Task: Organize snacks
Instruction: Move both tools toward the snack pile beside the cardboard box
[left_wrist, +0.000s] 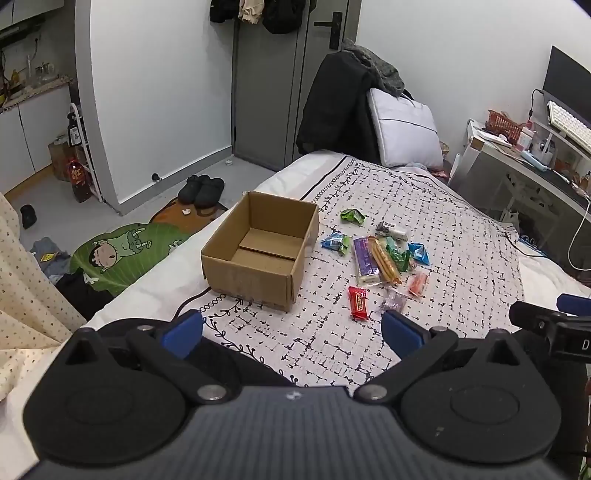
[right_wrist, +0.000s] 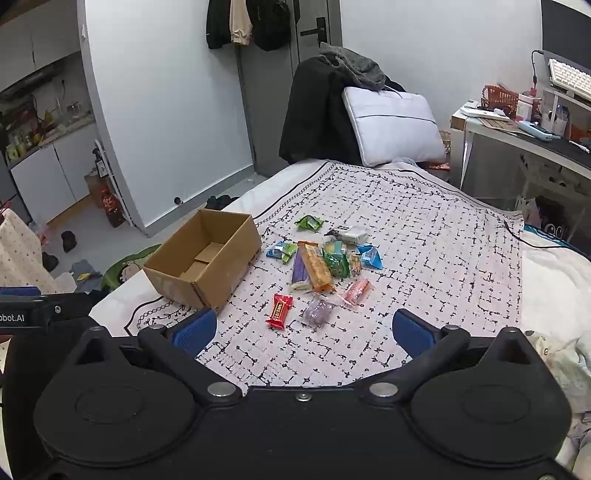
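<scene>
Empty open cardboard box (left_wrist: 258, 247) (flaps down inside), colourful wrapped snacks (left_wrist: 380, 258) scattered just beside it.

Both views look forward and down along a gripper's two blue-padded fingers, from above the near edge of the bed (left_wrist: 461, 206). The left wrist view sits further left, so the cardboard box (left_wrist: 258, 251) lies almost straight ahead and the snack pile (left_wrist: 384, 254) to its right. The right wrist view sits further right, with the box (right_wrist: 207, 258) off to the left and the pile (right_wrist: 321, 266) centred. Neither is close to them. Both share the patterned bedspread, pillow (right_wrist: 391, 125), door and desk.
</scene>
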